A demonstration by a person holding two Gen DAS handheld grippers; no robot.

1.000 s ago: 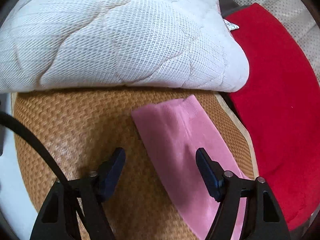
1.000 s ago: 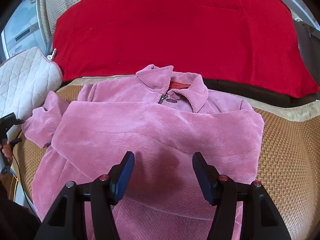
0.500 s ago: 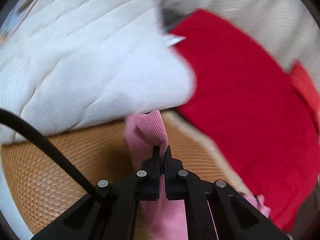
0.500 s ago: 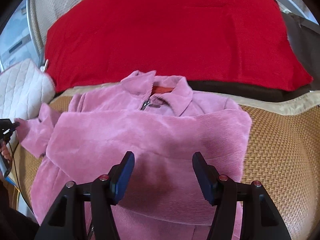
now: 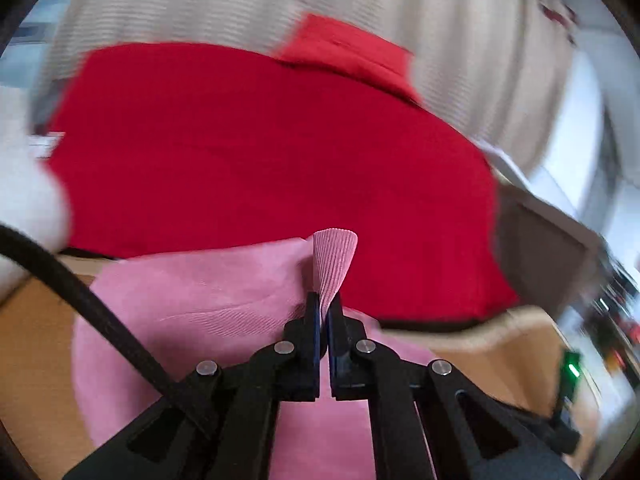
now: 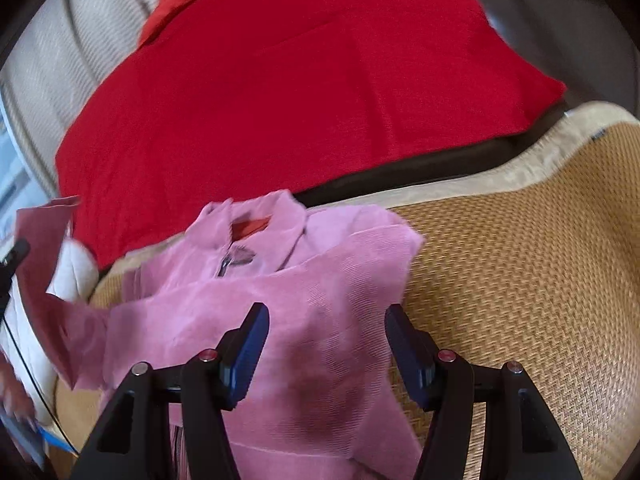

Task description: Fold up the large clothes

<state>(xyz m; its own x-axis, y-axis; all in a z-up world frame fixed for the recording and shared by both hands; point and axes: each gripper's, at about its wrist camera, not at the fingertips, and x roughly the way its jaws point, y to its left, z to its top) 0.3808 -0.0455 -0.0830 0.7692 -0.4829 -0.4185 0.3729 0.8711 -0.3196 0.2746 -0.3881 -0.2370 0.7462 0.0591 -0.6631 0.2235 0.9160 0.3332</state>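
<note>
Woven tan mat [image 6: 520, 264] carries a pink corduroy jacket [image 6: 320, 320], with a red blanket [image 6: 300, 80] behind the jacket. Left gripper [image 5: 324, 312] is clamped on the jacket's cuff [image 5: 334, 260], lifted above the jacket; right gripper [image 6: 324, 344] hangs over the jacket, jaws apart.

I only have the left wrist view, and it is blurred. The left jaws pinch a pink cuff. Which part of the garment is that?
Observer: The right wrist view shows the pink jacket collar-up on the woven mat; the lifted sleeve hangs at its left edge.
Operator: Is the right gripper holding anything?
Observer: No, the right gripper is open above the jacket's body.
Operator: Is the other sleeve loose?
Observer: No loose sleeve shows; the fabric on that side lies folded across the front.
</note>
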